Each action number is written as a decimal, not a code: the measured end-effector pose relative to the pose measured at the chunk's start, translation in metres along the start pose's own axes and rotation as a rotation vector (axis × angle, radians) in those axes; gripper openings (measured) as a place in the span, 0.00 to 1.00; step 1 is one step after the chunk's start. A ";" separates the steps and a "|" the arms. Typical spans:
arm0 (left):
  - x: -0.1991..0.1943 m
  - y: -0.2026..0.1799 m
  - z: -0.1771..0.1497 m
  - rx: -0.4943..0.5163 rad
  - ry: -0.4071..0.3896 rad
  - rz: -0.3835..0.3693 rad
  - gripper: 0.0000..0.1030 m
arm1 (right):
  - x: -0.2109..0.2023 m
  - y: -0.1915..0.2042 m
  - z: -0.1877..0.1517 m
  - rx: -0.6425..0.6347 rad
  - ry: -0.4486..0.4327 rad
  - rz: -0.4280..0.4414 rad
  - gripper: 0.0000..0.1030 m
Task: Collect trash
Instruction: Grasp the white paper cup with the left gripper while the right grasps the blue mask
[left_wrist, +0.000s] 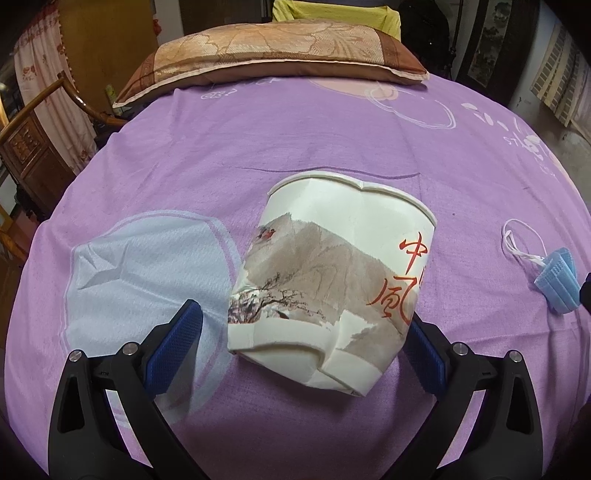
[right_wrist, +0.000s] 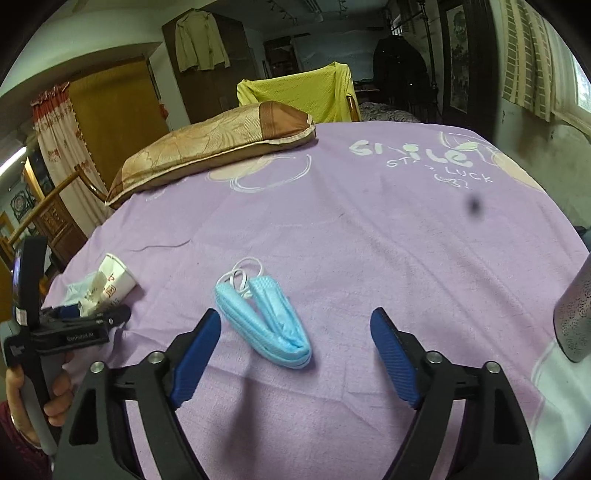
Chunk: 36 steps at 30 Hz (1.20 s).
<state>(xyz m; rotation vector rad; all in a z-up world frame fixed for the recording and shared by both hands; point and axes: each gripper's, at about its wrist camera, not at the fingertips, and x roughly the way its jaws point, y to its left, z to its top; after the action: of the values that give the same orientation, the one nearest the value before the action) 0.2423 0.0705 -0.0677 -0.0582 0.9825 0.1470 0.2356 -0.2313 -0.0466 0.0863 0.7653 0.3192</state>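
Looking across the bed (right_wrist: 369, 236) with its purple sheet, we find two pieces of trash lying apart on it, one in front of each claw. A crumpled paper cup (left_wrist: 328, 280) lies on its side between the pads of the left claw (left_wrist: 306, 332), rim pointing away from us and base toward us. Those jaws stand wide; the near-left pad is clear of the cup, while the right pad sits so close to its wall that we cannot tell whether it touches.

Further right lies a folded blue face mask (right_wrist: 266, 325), its white ear loops bunched at the far end. Its long axis runs from far-left to near-right, crossing the line between the pads at a slant. The right claw (right_wrist: 295, 354) is gaping, holding nothing, with the mask's near end just inside the gap and nearer the left pad.

We judge the right hand is plainly the nearer one for the mask, and a short push forward and down should bring both pads across its narrow width.
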 end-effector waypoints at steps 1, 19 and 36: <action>0.000 0.001 0.001 -0.003 -0.002 -0.006 0.94 | 0.001 0.002 0.001 -0.004 0.000 0.000 0.83; 0.004 0.007 0.013 0.002 -0.002 -0.079 0.94 | 0.001 0.003 0.001 0.042 -0.002 0.032 0.88; 0.004 0.001 0.010 0.027 -0.011 -0.018 0.94 | 0.022 0.012 0.004 0.017 0.034 0.032 0.88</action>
<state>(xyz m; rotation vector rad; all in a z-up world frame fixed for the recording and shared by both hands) 0.2524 0.0733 -0.0659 -0.0417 0.9722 0.1177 0.2504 -0.2130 -0.0558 0.1099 0.8011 0.3454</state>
